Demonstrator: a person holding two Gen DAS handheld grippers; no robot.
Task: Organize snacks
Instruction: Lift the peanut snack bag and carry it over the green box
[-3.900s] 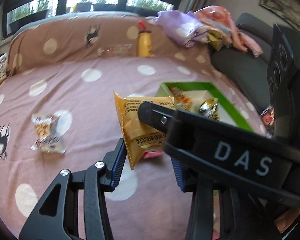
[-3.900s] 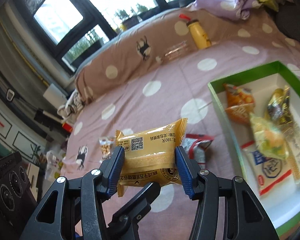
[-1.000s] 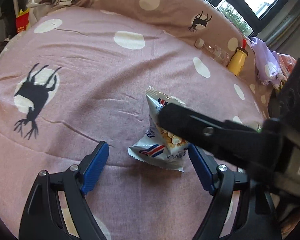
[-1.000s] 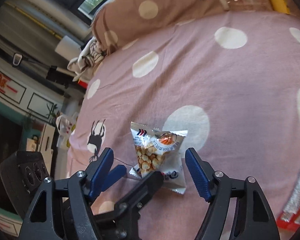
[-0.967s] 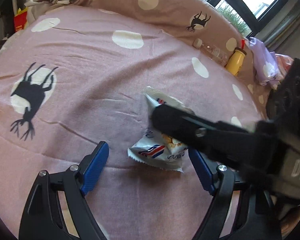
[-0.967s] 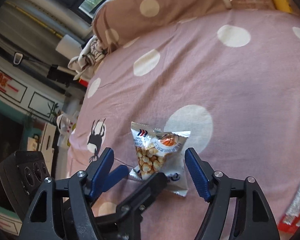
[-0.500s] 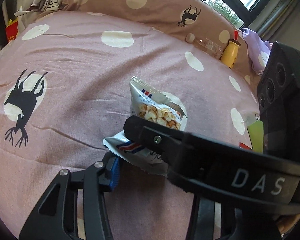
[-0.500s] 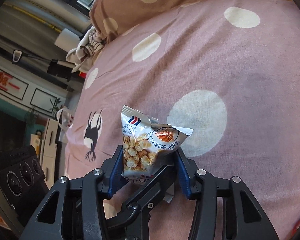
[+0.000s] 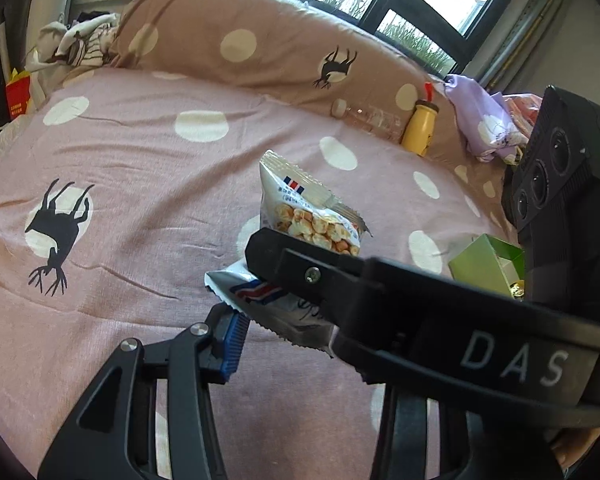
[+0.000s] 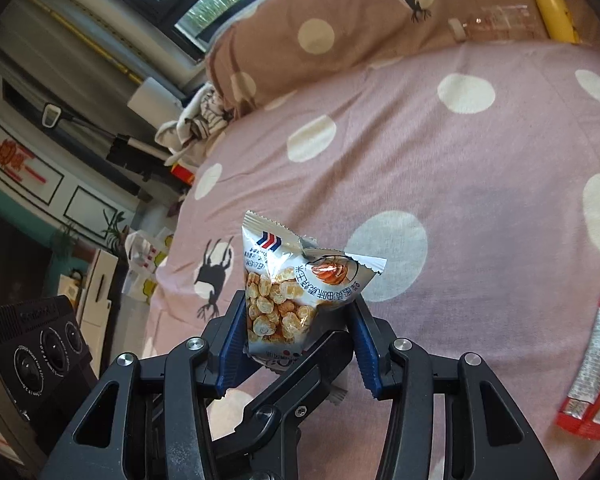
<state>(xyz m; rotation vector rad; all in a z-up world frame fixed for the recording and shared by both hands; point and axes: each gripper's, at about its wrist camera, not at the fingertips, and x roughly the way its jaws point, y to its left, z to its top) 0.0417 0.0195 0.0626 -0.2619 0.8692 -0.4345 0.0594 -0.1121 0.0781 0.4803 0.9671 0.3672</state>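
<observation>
Snack time has both our claws on one thing: the corn snack packet (image 10: 296, 292), white with golden kernels showing through its clear front. Our right claw (image 10: 300, 336) is clenched on the packet's lower half, blue pads pressing its two sides, so it stands upright above the pink polka-dot bed (image 10: 480, 168), clear of the sheet. Our left claw (image 9: 284, 320) has just been closing and now nips the packet's bottom seam; we see its left blue pad against the foil, while its other finger is hidden behind the right claw's black arm, which crosses in front. Beyond the packet, against the brown dotted bolster (image 9: 260, 48), lie a clear bottle (image 9: 368, 116) and a yellow bottle (image 9: 420, 128). To the packet's right, a corner of the green box (image 9: 480, 264) peeks out. On the bed, right of the packet, lies a red wrapper (image 10: 592, 380).
</observation>
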